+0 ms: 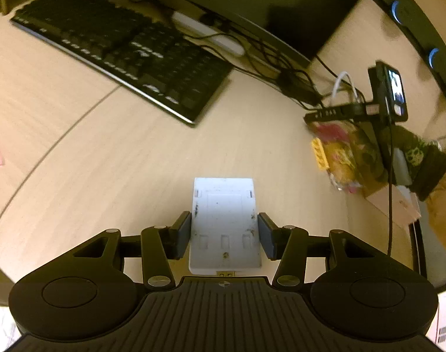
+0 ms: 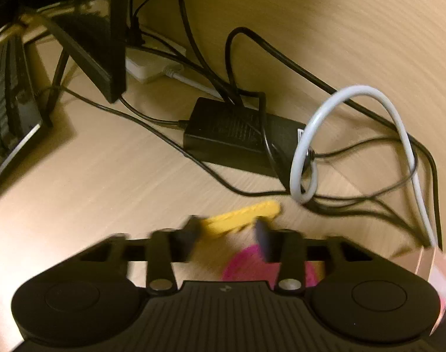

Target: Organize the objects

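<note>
We held a flat white plastic adapter block (image 1: 224,226) clamped between the pads of the left gripper (image 1: 224,233), lifted over the pale wood-grain desk (image 1: 105,152) in front of the black keyboard (image 1: 120,55). It looked rigid and light, with smooth, scuffed faces that might slip; our grip across its two long edges, near the middle, seemed the sensible place.

The right gripper (image 2: 228,236) was blurred, its jaws drawn close around a yellow ridged plastic clip (image 2: 240,215). We could not tell whether the pads were already pressing on it. The left wrist view showed that same clip sitting at the end of a crinkly clear bag of yellow and pink snacks (image 1: 343,152) on the desk's right side, just beside a pale cardboard box (image 1: 396,205). We judged the bag soft and light, its contents likely to crush, so the stiff clip was the better handle; the film itself would probably slide and crumple.

The bag was the only container whose contents we could see. What the cardboard box held was hidden.
</note>
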`<action>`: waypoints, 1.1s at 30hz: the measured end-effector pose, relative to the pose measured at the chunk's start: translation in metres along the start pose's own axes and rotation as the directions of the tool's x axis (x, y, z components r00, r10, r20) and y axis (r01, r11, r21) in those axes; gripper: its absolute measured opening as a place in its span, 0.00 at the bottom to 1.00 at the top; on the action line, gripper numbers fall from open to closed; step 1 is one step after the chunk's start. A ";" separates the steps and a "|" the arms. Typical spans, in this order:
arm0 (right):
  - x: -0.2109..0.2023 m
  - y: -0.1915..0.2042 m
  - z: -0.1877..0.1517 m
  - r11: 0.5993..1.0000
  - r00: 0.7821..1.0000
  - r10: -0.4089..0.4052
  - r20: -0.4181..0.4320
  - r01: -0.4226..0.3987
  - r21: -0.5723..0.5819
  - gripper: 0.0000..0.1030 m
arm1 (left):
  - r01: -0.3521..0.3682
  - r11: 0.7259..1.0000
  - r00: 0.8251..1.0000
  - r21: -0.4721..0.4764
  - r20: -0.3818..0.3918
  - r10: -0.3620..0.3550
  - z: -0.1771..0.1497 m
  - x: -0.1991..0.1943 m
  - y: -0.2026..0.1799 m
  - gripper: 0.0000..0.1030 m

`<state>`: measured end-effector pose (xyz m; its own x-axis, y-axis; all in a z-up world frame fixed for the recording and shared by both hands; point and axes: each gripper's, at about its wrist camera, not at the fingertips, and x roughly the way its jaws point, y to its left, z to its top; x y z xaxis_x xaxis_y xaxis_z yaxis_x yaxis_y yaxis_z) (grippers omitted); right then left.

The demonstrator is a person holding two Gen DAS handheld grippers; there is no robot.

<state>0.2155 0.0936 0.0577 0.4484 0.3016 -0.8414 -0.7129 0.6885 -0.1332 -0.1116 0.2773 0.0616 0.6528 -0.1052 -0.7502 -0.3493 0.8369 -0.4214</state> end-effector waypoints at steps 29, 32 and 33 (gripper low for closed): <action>0.024 -0.032 0.008 0.883 0.999 -0.036 0.003 0.030 0.468 0.15 | -0.064 0.998 0.994 -0.012 0.085 0.065 0.001 -0.042 0.023 0.51; 0.010 -0.019 0.002 0.899 1.000 -0.003 0.019 -0.006 0.439 0.08 | -0.054 0.998 0.996 -0.017 0.073 0.055 0.004 -0.038 0.027 0.51; 0.004 -0.015 0.000 0.901 0.999 0.020 0.025 -0.029 0.433 0.07 | -0.046 0.999 0.997 -0.007 0.065 0.046 0.004 -0.035 0.025 0.51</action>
<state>0.2282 0.0848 0.0562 0.4473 0.3320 -0.8305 -0.4217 0.8971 0.1315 -0.1405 0.3045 0.0798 0.6785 -0.0312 -0.7339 -0.3837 0.8369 -0.3903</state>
